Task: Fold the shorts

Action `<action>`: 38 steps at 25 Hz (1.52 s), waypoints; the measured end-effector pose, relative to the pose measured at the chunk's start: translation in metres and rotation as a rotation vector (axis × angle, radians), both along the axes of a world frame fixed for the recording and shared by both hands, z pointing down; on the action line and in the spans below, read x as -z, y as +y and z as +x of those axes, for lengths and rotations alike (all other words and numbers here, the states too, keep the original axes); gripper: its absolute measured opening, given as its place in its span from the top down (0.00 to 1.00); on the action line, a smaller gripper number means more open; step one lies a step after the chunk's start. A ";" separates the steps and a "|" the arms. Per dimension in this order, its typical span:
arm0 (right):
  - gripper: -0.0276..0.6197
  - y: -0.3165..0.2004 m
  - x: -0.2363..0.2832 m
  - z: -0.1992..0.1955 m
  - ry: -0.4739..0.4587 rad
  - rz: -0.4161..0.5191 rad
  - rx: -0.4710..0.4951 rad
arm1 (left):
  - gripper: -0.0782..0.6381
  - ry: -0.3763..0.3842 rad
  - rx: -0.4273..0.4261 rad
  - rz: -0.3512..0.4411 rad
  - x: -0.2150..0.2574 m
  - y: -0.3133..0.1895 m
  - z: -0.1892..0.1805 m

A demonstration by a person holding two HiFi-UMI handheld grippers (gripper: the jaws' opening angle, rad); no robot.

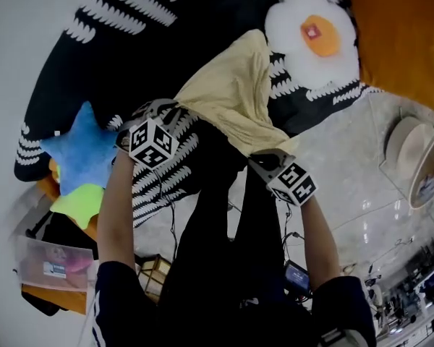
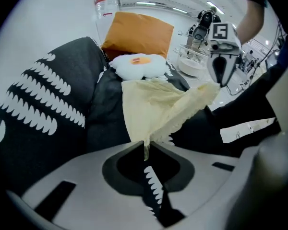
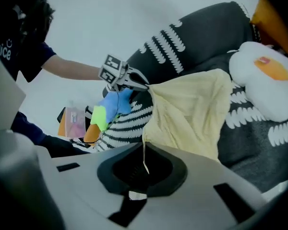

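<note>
The left tongs are pressed together on one corner of the pale yellow shorts, and the right tongs pinch the other near corner. In the head view the held edge runs from 10 o'clock to 4 o'clock, and the cloth reaches toward 12, its far end beside the fried-egg cushion. With both hands on the garment, the fold likely turns on carrying this edge toward 12. Underneath lies a black cover with white toothed stripes. A blue star plush sits at 9 and pale tiled floor at 4.
</note>
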State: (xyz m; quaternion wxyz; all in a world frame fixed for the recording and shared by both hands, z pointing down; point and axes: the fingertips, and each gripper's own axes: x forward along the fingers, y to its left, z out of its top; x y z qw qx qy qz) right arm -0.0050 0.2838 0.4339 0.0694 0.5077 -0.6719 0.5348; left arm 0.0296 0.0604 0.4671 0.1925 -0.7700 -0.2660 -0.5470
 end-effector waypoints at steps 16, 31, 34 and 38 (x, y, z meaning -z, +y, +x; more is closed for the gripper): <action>0.92 -0.170 -0.003 -0.223 -0.124 0.141 0.145 | 0.84 -0.009 0.198 0.149 -0.034 -0.139 -0.126; 0.33 -0.198 -0.067 -0.367 -0.160 0.006 0.463 | 0.64 0.103 0.603 0.065 -0.028 -0.155 -0.161; 0.23 -0.192 -0.059 -0.373 -0.029 0.057 0.556 | 0.63 0.167 0.761 0.050 -0.001 -0.165 -0.172; 0.26 -0.197 -0.046 -0.372 0.203 0.183 0.681 | 0.63 0.166 0.865 0.053 0.017 -0.161 -0.206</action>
